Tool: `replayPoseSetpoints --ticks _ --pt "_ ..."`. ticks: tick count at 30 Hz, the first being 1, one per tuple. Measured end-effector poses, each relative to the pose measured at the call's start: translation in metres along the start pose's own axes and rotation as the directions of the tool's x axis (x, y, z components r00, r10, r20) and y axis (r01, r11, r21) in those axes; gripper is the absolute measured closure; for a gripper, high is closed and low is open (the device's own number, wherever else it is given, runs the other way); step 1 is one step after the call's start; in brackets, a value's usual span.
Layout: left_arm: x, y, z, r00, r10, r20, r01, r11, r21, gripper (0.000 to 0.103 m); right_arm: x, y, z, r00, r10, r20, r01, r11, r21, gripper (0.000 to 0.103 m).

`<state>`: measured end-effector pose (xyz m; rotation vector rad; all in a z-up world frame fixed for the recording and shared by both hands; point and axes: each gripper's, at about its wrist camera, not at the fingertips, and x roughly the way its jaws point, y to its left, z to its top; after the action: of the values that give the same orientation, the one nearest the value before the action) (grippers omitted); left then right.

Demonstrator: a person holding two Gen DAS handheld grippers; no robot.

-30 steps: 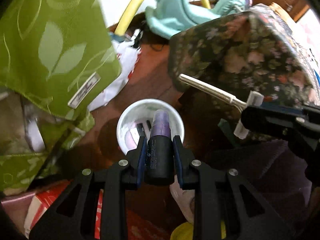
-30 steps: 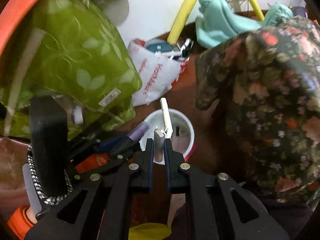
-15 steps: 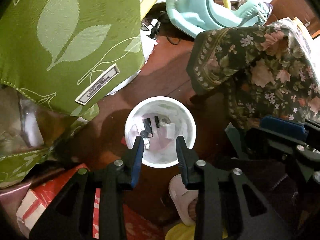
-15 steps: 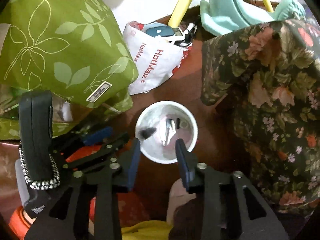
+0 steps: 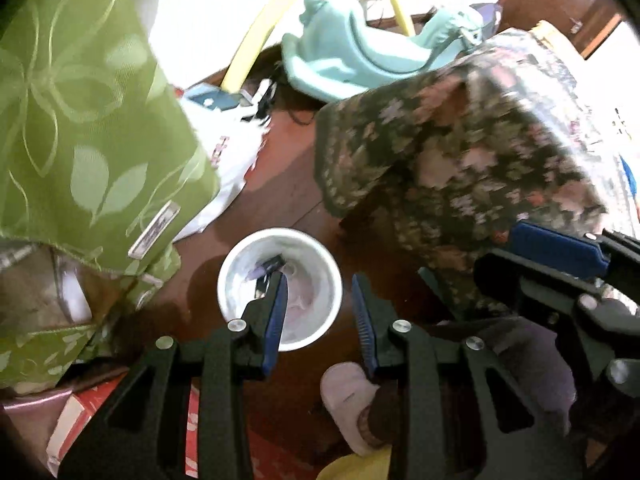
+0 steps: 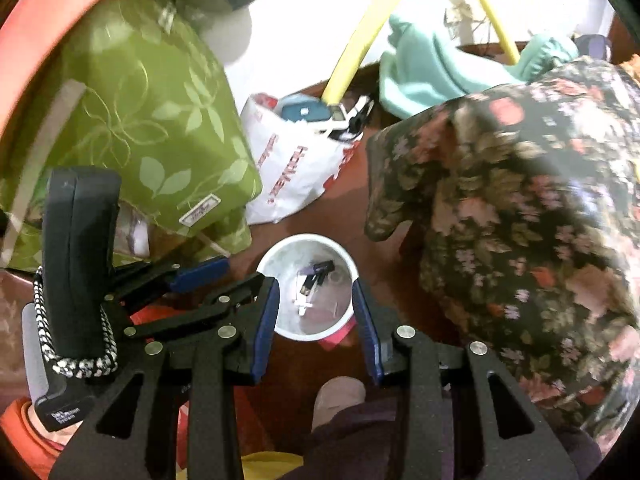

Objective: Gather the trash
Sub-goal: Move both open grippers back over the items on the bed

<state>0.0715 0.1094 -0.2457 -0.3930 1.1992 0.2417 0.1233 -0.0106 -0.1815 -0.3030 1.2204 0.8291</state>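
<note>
A white round bin (image 5: 328, 268) stands on the brown floor below both grippers; it also shows in the right wrist view (image 6: 348, 268). Inside lie a dark tube with a purple cap (image 6: 318, 270) and a white razor (image 6: 303, 304); the tube also shows in the left wrist view (image 5: 266, 270). My left gripper (image 5: 320, 300) is open and empty above the bin's right half. My right gripper (image 6: 314, 308) is open and empty above the bin. The left gripper (image 6: 196, 272) shows at the left of the right wrist view.
A green leaf-print cushion (image 5: 80, 128) is at the left. A floral cloth (image 5: 460, 152) covers furniture at the right. A white plastic shopping bag (image 6: 292, 172) lies behind the bin. A slippered foot (image 5: 352, 400) stands near the bin. A yellow hoop (image 6: 360, 40) and teal toy (image 6: 440, 76) are at the back.
Both grippers opened and dropped the tube and the razor into the bin. Both have since risen a little and opened wider.
</note>
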Motion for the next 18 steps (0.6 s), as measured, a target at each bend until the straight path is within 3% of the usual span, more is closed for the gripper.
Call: replayPoseSetpoints --ticks 9,13,18 --pt "-0.054 -0.068 0.022 0.989 -0.038 0.142 0.022 0.994 0.109 0.071 -0.069 -0.051 -0.004 0.988 -0.054 0.144 0.04 0.995 0.095 0.068" --pt "-0.085 -0.109 0.032 0.966 -0.08 0.248 0.039 0.985 0.167 0.07 -0.103 -0.081 -0.008 0.97 -0.119 0.214 0.092 0.987 0.134 0.068" --pt "-0.106 -0.157 0.047 0.941 -0.139 0.308 0.063 0.968 0.244 0.071 -0.144 -0.123 -0.016 0.943 -0.161 0.293 0.099 0.972 0.214 0.069"
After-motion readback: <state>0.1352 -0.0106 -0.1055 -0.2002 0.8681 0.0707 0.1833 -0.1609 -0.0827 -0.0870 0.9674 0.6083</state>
